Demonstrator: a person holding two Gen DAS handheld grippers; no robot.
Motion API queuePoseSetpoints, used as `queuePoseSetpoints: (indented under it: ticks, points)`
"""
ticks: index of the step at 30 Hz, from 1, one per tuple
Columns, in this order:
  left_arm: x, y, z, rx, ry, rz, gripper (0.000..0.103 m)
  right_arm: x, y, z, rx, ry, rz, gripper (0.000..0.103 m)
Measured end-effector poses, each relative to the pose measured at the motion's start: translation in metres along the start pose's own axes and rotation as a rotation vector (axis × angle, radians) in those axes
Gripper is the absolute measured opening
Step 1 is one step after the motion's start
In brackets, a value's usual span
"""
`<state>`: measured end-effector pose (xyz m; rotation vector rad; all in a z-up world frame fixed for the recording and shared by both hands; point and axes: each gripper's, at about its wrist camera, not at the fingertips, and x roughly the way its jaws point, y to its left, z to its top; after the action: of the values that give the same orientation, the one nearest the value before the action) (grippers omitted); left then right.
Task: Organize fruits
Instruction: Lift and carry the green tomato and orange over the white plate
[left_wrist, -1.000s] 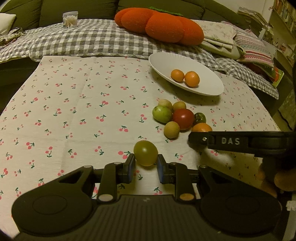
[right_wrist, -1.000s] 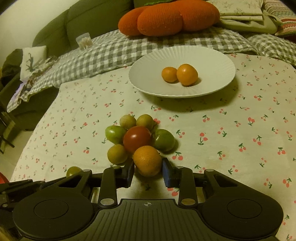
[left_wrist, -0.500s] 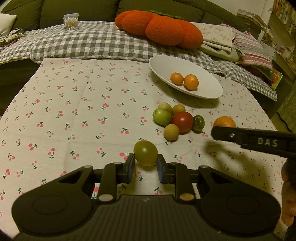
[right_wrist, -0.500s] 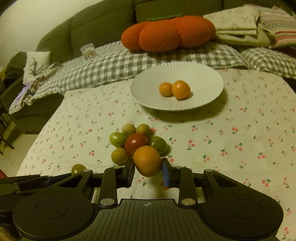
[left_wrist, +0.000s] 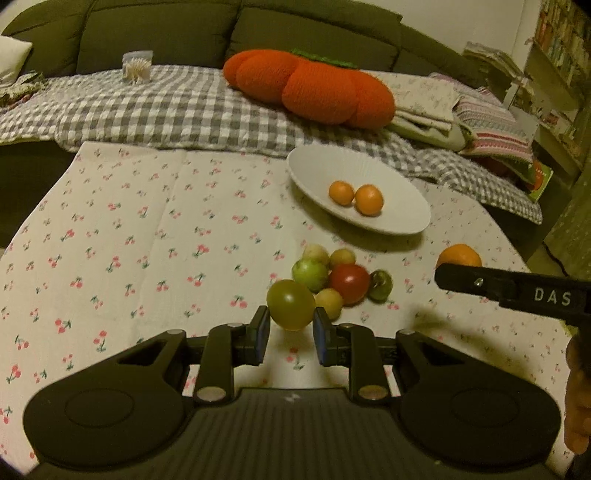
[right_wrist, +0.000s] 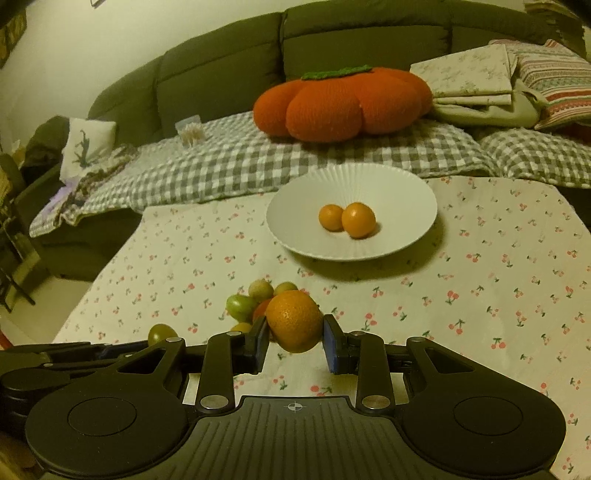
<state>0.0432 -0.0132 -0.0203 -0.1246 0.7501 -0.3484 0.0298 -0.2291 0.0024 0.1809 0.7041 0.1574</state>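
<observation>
We hold an orange (right_wrist: 294, 320) in the right gripper (right_wrist: 295, 341), its pads closed against the fruit, raised above the cherry-print tablecloth (right_wrist: 498, 295). The left gripper (left_wrist: 290, 332) grips a green tomato (left_wrist: 290, 309) (beside the fruit pile (left_wrist: 341, 280)). We should carry the orange level over the white plate (right_wrist: 406, 192), lower it beside the two oranges (right_wrist: 347, 219), then release gently
</observation>
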Motion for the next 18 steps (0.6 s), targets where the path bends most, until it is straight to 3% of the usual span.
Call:
queuePoseSetpoints:
  ticks: [18]
  points:
    - [0.009, -0.019, 0.034, 0.004, -0.085, -0.066, 0.023, -0.006, -0.015, 0.018, 0.036, -0.037, 0.015, 0.030]
